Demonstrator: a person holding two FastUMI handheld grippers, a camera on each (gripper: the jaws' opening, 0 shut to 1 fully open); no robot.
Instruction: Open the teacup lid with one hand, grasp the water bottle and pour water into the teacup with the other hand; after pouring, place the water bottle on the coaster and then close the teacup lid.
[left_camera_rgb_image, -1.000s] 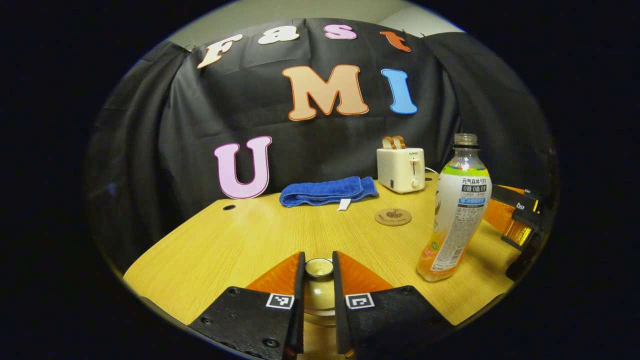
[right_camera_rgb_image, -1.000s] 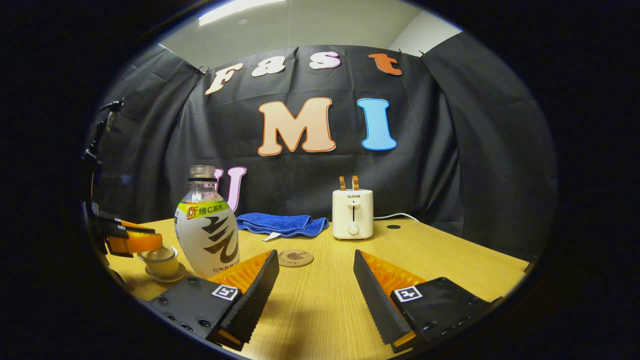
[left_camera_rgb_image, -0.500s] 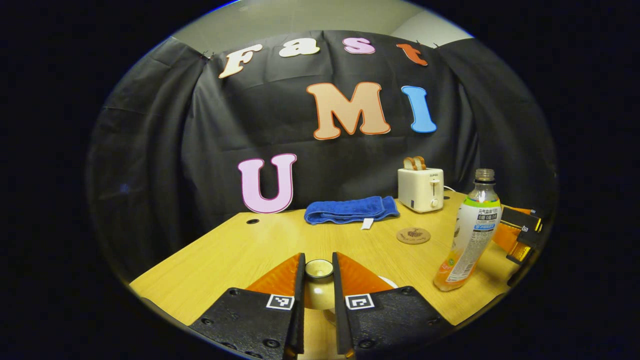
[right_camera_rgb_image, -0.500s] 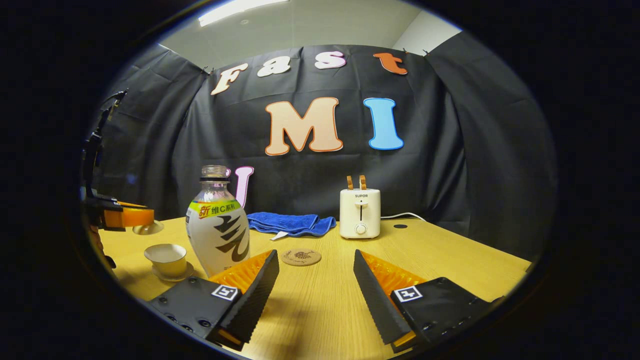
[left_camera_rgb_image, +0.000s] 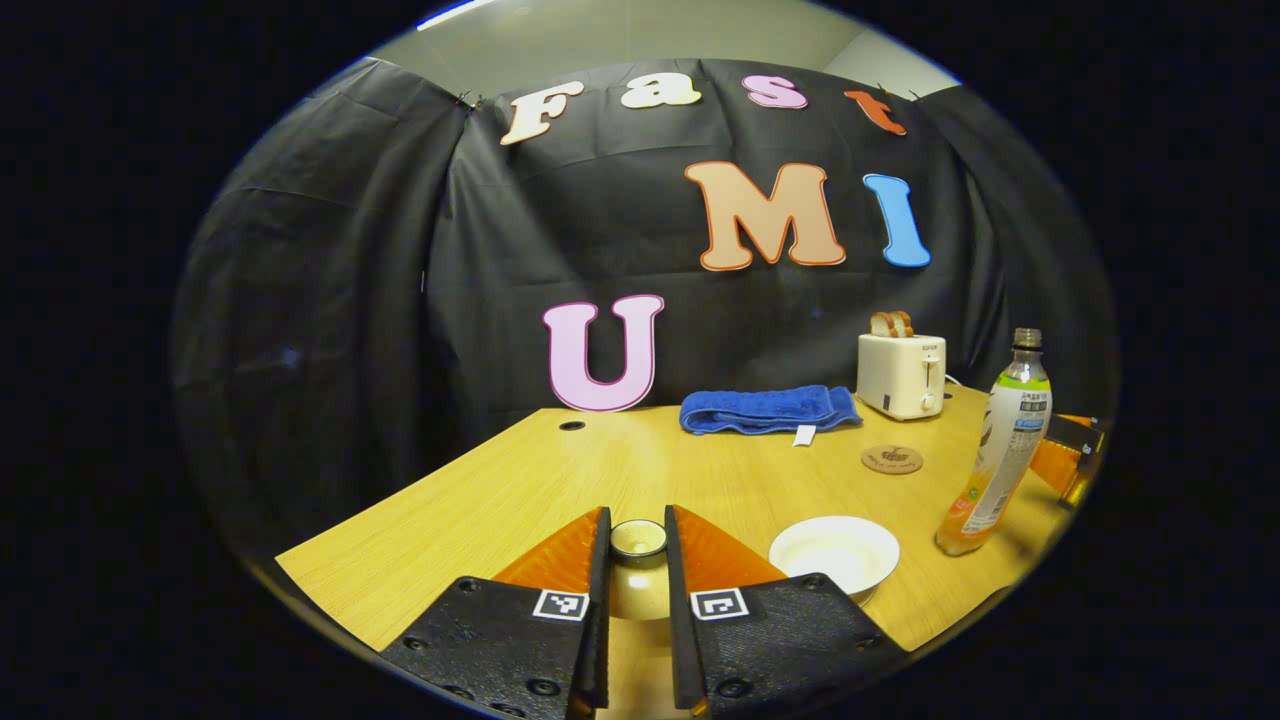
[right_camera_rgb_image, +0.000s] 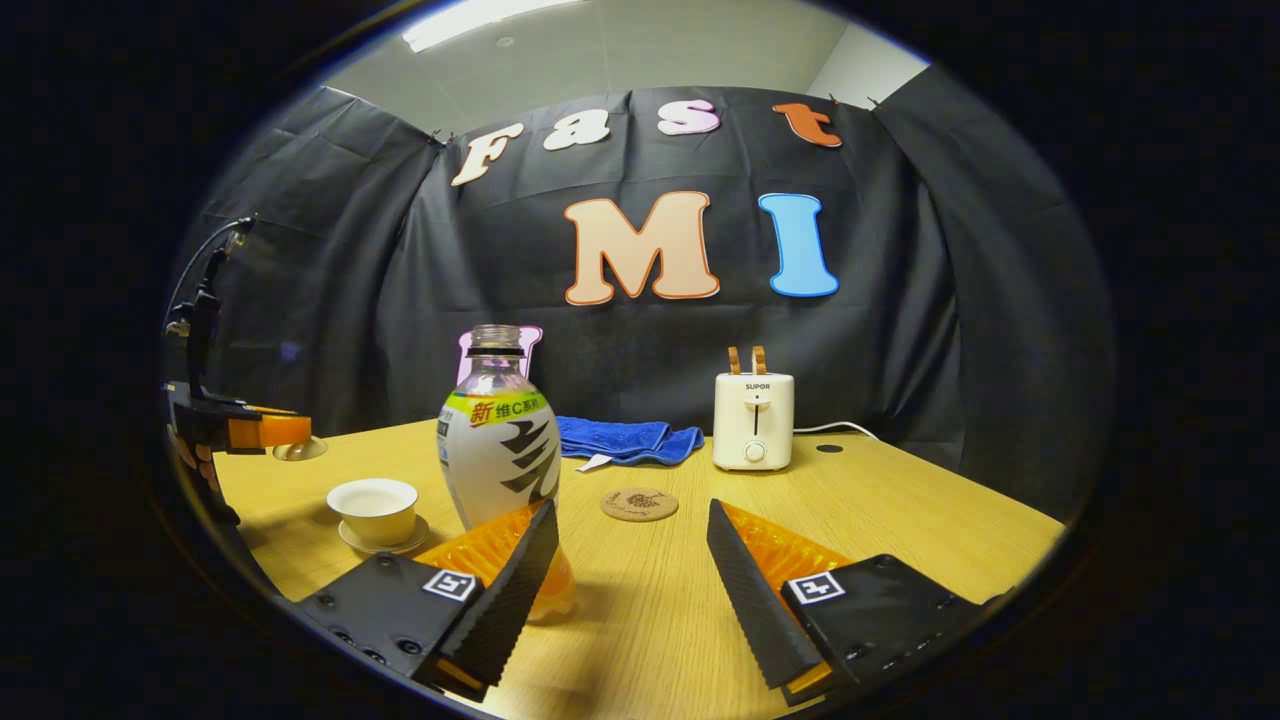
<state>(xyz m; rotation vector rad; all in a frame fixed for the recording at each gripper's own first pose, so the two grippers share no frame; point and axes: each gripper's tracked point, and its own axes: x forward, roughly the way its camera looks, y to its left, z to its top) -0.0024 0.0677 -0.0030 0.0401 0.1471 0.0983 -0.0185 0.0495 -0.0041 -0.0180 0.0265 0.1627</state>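
Note:
My left gripper (left_camera_rgb_image: 636, 522) is shut on the knob of the pale teacup lid (left_camera_rgb_image: 638, 545), held in the air to the left of the cup. The uncovered teacup (left_camera_rgb_image: 834, 553) stands on its saucer (right_camera_rgb_image: 380, 543), and in the right gripper view the cup (right_camera_rgb_image: 375, 503) sits left of the bottle. The capless water bottle (right_camera_rgb_image: 498, 450) with a white label stands upright on the table, just beyond my right gripper's left finger. My right gripper (right_camera_rgb_image: 632, 565) is open and holds nothing. The round brown coaster (right_camera_rgb_image: 639, 503) lies farther back, bare. The left gripper (right_camera_rgb_image: 235, 430) carries the lid (right_camera_rgb_image: 298, 450) at the far left.
A white toaster (right_camera_rgb_image: 753, 420) with toast in it stands at the back of the wooden table (right_camera_rgb_image: 900, 510). A folded blue towel (right_camera_rgb_image: 625, 440) lies to its left. The bottle (left_camera_rgb_image: 1000, 450) and coaster (left_camera_rgb_image: 892, 459) sit right of the cup.
My left gripper lifted the lid off the teacup and carried it left. The right gripper shifted toward the bottle, which now stands close to its left finger.

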